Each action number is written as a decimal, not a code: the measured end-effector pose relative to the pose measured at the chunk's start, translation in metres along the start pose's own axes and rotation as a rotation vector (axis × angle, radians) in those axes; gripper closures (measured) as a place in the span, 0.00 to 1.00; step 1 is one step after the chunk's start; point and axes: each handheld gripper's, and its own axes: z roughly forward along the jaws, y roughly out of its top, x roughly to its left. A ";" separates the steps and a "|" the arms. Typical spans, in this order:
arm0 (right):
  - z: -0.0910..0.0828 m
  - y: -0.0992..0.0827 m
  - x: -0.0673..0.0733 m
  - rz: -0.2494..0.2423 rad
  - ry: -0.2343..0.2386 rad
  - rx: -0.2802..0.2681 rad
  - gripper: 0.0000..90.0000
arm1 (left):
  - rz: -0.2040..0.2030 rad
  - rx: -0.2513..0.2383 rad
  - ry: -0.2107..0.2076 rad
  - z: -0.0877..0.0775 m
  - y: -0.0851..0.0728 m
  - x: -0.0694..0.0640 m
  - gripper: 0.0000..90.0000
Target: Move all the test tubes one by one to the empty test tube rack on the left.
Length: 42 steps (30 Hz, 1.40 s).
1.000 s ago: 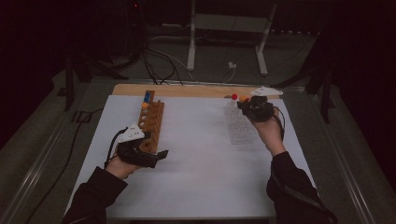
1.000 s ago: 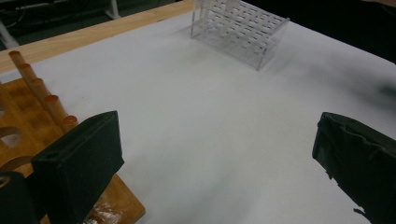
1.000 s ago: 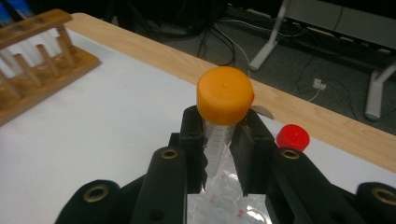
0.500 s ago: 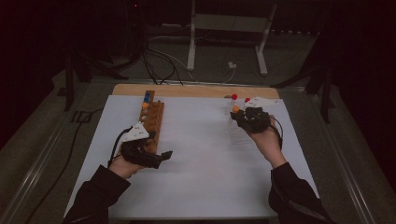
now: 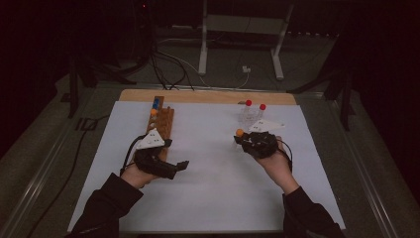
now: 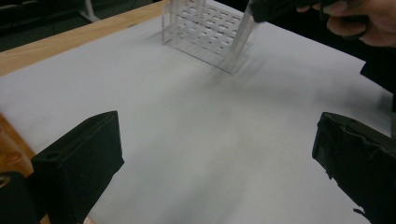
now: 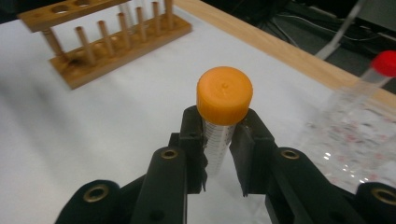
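At the left side of the white sheet that covers the table, the left gripper rests low over the paper just in front of the near end of the wooden tube rack. Its two black jaws stand wide apart with nothing between them, as the left gripper view shows, with bare paper in the gap. The wooden rack runs from near the sheet's far edge toward the person along the left part of the sheet, and it carries a blue-capped tube at its far end and an orange-capped one just behind it. The middle of the sheet lies bare. Toward the right, the right gripper hangs above the paper and is clenched on a clear tube with an orange cap; in the right gripper view both pads press on the tube's body just under the cap, and the tube stands upright between them. In the high view that orange cap shows at the gripper's tip, just in front of the clear plastic rack, which sits near the far right part of the sheet. Two red-capped tubes stand in that clear rack. The held tube is apart from both racks, nearer the clear one.
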 end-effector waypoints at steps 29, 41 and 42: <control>0.010 -0.020 0.049 -0.048 0.131 0.018 0.83 | 0.055 -0.018 -0.107 0.045 0.031 -0.026 0.15; 0.011 -0.019 0.054 -0.053 0.151 0.020 0.83 | 0.111 -0.029 -0.133 0.066 0.041 -0.039 0.53; 0.011 -0.019 0.054 -0.054 0.152 0.019 0.83 | 0.115 -0.029 -0.127 0.068 0.042 -0.040 0.55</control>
